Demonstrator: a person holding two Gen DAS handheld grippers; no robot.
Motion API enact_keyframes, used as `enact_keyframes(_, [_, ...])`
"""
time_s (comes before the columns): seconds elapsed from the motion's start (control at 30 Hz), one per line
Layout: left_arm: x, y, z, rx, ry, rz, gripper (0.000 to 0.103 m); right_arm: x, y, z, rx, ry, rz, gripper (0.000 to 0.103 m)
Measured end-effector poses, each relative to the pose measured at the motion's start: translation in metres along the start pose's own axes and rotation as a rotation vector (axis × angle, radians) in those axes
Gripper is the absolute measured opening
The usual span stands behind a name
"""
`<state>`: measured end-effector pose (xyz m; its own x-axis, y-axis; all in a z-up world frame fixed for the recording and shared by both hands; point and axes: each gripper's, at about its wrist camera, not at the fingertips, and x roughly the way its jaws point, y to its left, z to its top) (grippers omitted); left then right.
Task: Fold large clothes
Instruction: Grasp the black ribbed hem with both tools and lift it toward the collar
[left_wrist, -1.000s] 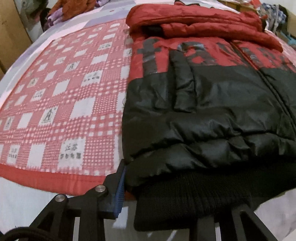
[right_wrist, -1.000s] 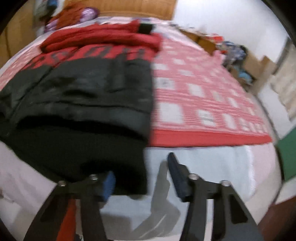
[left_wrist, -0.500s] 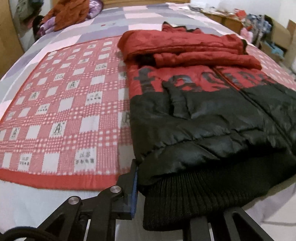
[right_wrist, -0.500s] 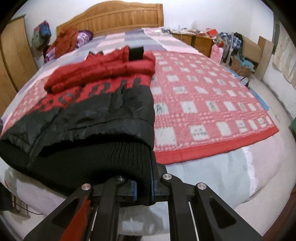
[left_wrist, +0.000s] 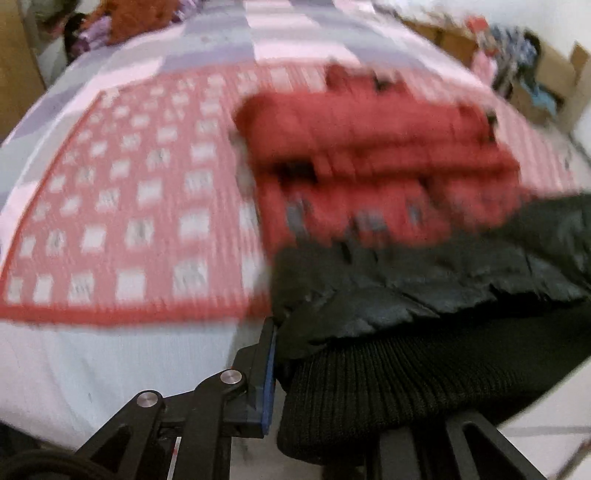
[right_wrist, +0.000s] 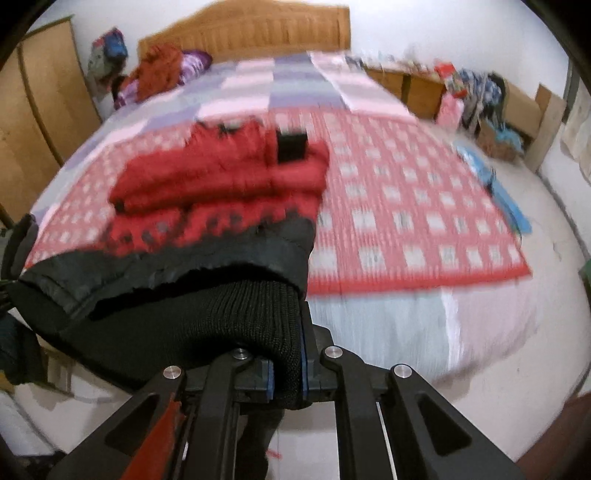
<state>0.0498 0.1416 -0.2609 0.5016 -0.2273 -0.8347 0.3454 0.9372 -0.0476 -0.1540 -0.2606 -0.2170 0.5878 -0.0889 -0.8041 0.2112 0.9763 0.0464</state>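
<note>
Gripping the black ribbed hem (right_wrist: 236, 325) of a red-and-black padded jacket (right_wrist: 221, 206), the right gripper (right_wrist: 287, 373) stands nearly closed, its two blue-lined pads pinching a fold of the knit band at the jacket's right corner. The hem bulges out above the jaws and drapes away to the left of the right wrist view, clear of the mattress edge.

The left gripper (left_wrist: 325, 387) is clamped on the opposite corner of the same hem (left_wrist: 388, 398). Its left finger (left_wrist: 264, 373), with a blue pad, presses flat against the side of the knit and the black quilted shell above it; the right finger is buried under the cloth, only its black linkage showing at the bottom of the left wrist view. The jaws are narrow, the bunched hem filling the gap between them.

The jacket (left_wrist: 369, 166) lies on a red-and-white checked blanket (left_wrist: 129, 221) spread over a bed (right_wrist: 388, 332). Its red upper part, with the red sleeves folded across the chest, rests on the blanket towards the wooden headboard (right_wrist: 251, 29), while the black lower part rises from the bed to the two grippers. Both views are smeared by motion blur.

A pile of orange and purple clothing (right_wrist: 162, 74) sits by the headboard, well apart from the jacket. Cardboard boxes and loose clutter (right_wrist: 480, 103) line the wall beyond the bed's right side.
</note>
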Motion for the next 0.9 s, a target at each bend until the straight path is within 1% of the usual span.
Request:
enact_keyframes(0.07, [0.002, 0.008, 0.043, -0.009, -0.064, 0.007, 0.018, -0.001, 0.002, 0.033, -0.015, -0.068, 0.013, 0.009])
enact_keyframes(0.1, [0.006, 0.011, 0.057, -0.009, -0.078, 0.009, 0.018, 0.001, 0.003, 0.048, -0.023, -0.096, 0.017, 0.009])
enact_keyframes(0.2, [0.036, 0.021, 0.127, -0.003, -0.115, 0.021, 0.018, 0.025, 0.004, 0.108, -0.047, -0.177, 0.042, 0.009])
enact_keyframes(0.23, [0.047, 0.024, 0.145, -0.004, -0.113, 0.024, 0.018, 0.038, 0.003, 0.131, -0.047, -0.200, 0.055, 0.009])
enact_keyframes(0.27, [0.059, 0.026, 0.162, -0.011, -0.112, 0.026, 0.018, 0.047, 0.002, 0.146, -0.048, -0.213, 0.060, 0.009])
enact_keyframes(0.33, [0.093, 0.029, 0.208, -0.016, -0.089, 0.038, 0.018, 0.078, -0.002, 0.188, -0.044, -0.234, 0.067, 0.009])
enact_keyframes(0.37, [0.113, 0.031, 0.230, -0.028, -0.071, 0.041, 0.018, 0.099, -0.007, 0.215, -0.026, -0.242, 0.074, 0.009])
enact_keyframes(0.43, [0.148, 0.030, 0.261, -0.046, -0.032, 0.052, 0.018, 0.137, -0.016, 0.255, 0.015, -0.224, 0.079, 0.009])
enact_keyframes(0.47, [0.173, 0.029, 0.277, -0.056, -0.002, 0.065, 0.018, 0.159, -0.020, 0.275, 0.029, -0.210, 0.074, 0.009])
enact_keyframes(0.53, [0.211, 0.026, 0.296, -0.082, 0.050, 0.079, 0.018, 0.202, -0.019, 0.301, 0.004, -0.164, 0.032, 0.009])
enact_keyframes(0.57, [0.237, 0.025, 0.304, -0.104, 0.097, 0.090, 0.018, 0.230, -0.019, 0.313, -0.002, -0.128, 0.009, 0.009])
enact_keyframes(0.6, [0.251, 0.024, 0.306, -0.119, 0.128, 0.098, 0.019, 0.262, -0.020, 0.323, -0.002, -0.078, -0.009, 0.009])
enact_keyframes(0.63, [0.277, 0.023, 0.309, -0.145, 0.170, 0.118, 0.020, 0.289, -0.020, 0.330, -0.008, -0.025, -0.028, 0.009])
enact_keyframes(0.67, [0.289, 0.022, 0.308, -0.154, 0.184, 0.138, 0.020, 0.305, -0.021, 0.334, -0.012, 0.000, -0.039, 0.009])
enact_keyframes(0.7, [0.300, 0.020, 0.308, -0.158, 0.192, 0.153, 0.020, 0.328, -0.021, 0.338, -0.014, 0.034, -0.044, 0.009])
enact_keyframes(0.73, [0.309, 0.019, 0.307, -0.165, 0.188, 0.165, 0.020, 0.342, -0.019, 0.339, -0.029, 0.057, -0.056, 0.009])
enact_keyframes(0.77, [0.311, 0.017, 0.303, -0.165, 0.180, 0.170, 0.021, 0.349, -0.020, 0.338, -0.039, 0.068, -0.064, 0.009])
enact_keyframes(0.83, [0.320, 0.018, 0.300, -0.165, 0.175, 0.174, 0.025, 0.370, -0.019, 0.341, -0.060, 0.091, -0.070, 0.010])
enact_keyframes(0.9, [0.322, 0.023, 0.303, -0.183, 0.183, 0.160, 0.029, 0.380, -0.023, 0.342, -0.069, 0.101, -0.060, 0.012])
